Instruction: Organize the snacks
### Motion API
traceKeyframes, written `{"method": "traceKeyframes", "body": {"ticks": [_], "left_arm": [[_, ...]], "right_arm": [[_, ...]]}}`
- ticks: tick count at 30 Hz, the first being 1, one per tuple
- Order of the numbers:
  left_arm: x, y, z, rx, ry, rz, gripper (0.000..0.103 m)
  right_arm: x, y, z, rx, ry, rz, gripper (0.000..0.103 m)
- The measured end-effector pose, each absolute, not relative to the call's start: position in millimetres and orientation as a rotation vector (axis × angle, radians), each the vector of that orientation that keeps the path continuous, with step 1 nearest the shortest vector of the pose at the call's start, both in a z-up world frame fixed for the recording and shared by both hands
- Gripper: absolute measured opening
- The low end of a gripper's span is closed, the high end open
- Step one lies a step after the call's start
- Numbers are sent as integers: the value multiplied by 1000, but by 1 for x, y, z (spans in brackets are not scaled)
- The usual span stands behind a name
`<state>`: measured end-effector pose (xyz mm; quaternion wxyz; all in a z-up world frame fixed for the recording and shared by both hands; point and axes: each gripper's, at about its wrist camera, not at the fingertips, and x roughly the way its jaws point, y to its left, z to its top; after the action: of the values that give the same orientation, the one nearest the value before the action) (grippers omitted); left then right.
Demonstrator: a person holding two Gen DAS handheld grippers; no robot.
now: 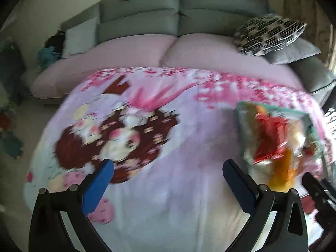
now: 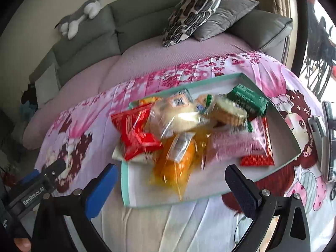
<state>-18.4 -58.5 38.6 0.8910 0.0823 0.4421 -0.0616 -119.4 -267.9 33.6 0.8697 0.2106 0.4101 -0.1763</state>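
Note:
A shallow box with a teal rim [image 2: 126, 191] lies on a pink cartoon-print cloth [image 2: 168, 226] and holds a pile of snacks. Among them are a red packet [image 2: 136, 138], an orange packet [image 2: 176, 168], a pink packet [image 2: 237, 145], a green packet [image 2: 247, 98] and clear-wrapped biscuits [image 2: 229, 111]. My right gripper [image 2: 170, 178] stands open just in front of the box, nothing between its fingers. My left gripper [image 1: 168, 168] is open over bare cloth, left of the box [image 1: 241, 113]. In the right wrist view the left gripper [image 2: 40, 178] shows at the lower left.
A grey sofa [image 1: 178, 16] with a pink cover stands behind the table, with a patterned cushion [image 1: 268, 33] and a plush toy [image 2: 82, 14] on it. A dark device [image 2: 329, 138] lies on the cloth at the right edge. A window is at the far right.

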Motion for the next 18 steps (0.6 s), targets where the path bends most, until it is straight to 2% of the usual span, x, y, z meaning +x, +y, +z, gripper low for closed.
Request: {"method": "traceKeyframes", "body": {"ticks": [7,18], "left_arm": [[-24,-40,21,144,1006,-151,103],[-15,-36,16,118,1031,-136,103]], "right_arm": [[-122,-254,31,385,871,-372,103],[-117,-258,26,385,885,-379,103]]}}
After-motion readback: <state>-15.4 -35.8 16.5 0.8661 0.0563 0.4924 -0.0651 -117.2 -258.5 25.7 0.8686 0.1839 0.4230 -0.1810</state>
